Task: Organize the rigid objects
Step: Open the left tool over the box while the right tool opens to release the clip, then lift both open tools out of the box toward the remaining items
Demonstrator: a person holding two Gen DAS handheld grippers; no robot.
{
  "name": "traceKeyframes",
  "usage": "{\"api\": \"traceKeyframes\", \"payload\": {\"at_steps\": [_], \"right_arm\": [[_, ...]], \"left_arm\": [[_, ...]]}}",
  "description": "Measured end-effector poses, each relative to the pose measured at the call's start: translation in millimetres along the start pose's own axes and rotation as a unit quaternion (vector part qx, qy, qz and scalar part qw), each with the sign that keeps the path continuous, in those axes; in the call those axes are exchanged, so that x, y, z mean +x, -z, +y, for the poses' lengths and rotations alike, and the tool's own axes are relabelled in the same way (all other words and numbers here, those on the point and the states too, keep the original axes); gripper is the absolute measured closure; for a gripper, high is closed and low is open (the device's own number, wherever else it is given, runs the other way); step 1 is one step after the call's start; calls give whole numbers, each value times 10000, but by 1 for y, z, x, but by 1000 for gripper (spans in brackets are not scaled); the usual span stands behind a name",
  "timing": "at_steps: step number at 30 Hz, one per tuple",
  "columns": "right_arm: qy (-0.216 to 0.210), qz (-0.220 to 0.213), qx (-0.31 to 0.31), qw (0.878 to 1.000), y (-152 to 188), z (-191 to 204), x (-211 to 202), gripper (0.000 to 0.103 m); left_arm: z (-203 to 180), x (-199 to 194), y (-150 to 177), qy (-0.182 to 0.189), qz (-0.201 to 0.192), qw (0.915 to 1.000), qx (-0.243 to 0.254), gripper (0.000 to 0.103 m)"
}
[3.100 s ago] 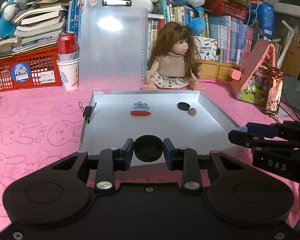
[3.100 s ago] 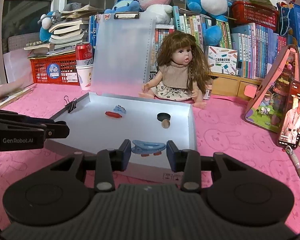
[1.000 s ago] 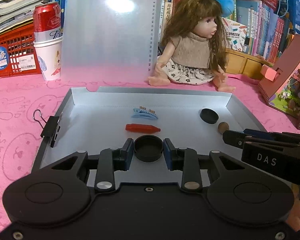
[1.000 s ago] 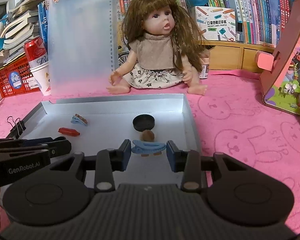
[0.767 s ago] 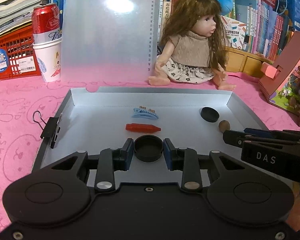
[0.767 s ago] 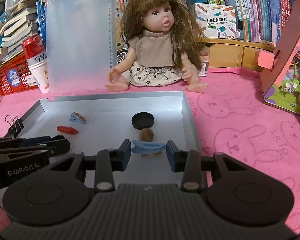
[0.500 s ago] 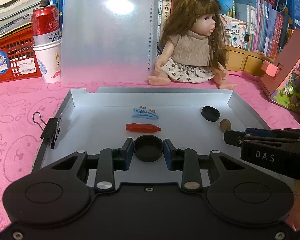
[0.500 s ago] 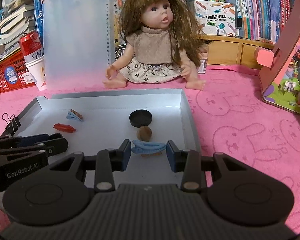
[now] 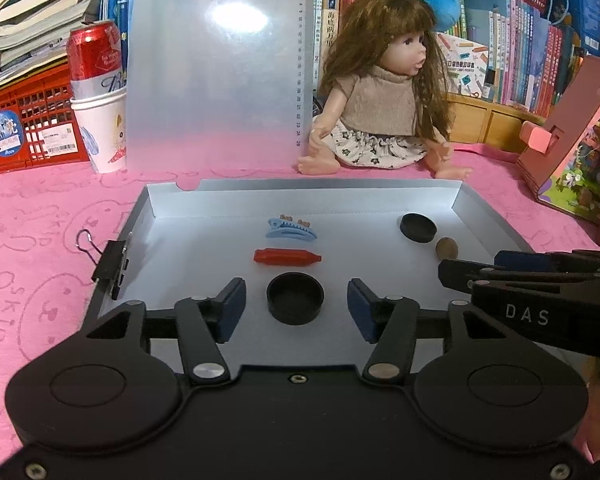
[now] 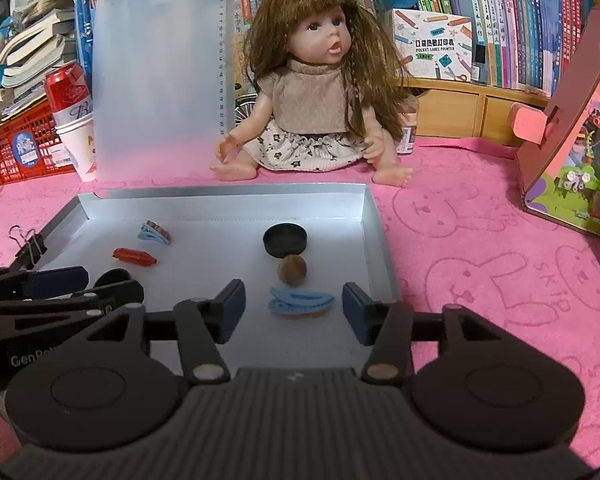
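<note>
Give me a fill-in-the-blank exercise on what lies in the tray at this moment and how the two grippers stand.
1. The left hand-held gripper stands ____ around the round black plastic cap.
2. Between the right hand-held gripper pads lies a light ____ plastic hair clip.
3. The small brown nut lies just in front of another black ____.
4. All these lie inside the shallow silver ____.

Missing words: open; blue; cap; tray

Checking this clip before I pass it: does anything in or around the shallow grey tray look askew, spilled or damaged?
Nothing stands out. The shallow grey tray lies flat, with a black binder clip on its left wall. The black round cap and light blue hair clip lie in the tray between open jaws, which have just been opening. No spill or damage shows.
</note>
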State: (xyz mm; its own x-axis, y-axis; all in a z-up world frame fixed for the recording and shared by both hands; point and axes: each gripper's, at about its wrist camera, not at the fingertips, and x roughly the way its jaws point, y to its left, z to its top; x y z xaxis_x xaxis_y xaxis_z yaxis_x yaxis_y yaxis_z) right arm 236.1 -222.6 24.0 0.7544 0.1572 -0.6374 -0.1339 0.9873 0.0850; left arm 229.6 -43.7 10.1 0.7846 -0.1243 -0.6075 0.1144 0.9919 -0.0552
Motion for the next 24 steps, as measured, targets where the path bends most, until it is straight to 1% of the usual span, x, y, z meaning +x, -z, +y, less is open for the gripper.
{"api": "traceKeyframes", "payload": {"at_steps": [2,7,11,18,24], "right_arm": [[-2,-50,-20,10000,0,0,-4,28],[-24,-175,13,9998,-2,-2,-16,19],[-51,-295,16,9996,-4,-3,-28,17],[-137,-498,13,9987,-3,-7,-52,14],[-156,-627,-221,9977,5,-3,-72,10]], "left_arm": [[1,-7,0,71,-83,9999,1,37],[1,-22,-2,111,-197,9997,13,30],[0,-37,0,170,-238,9996,3,24],[-2,-64,9,308,-362,9988,72,21],[-1,-83,17,441,-388,9983,12,21]]}}
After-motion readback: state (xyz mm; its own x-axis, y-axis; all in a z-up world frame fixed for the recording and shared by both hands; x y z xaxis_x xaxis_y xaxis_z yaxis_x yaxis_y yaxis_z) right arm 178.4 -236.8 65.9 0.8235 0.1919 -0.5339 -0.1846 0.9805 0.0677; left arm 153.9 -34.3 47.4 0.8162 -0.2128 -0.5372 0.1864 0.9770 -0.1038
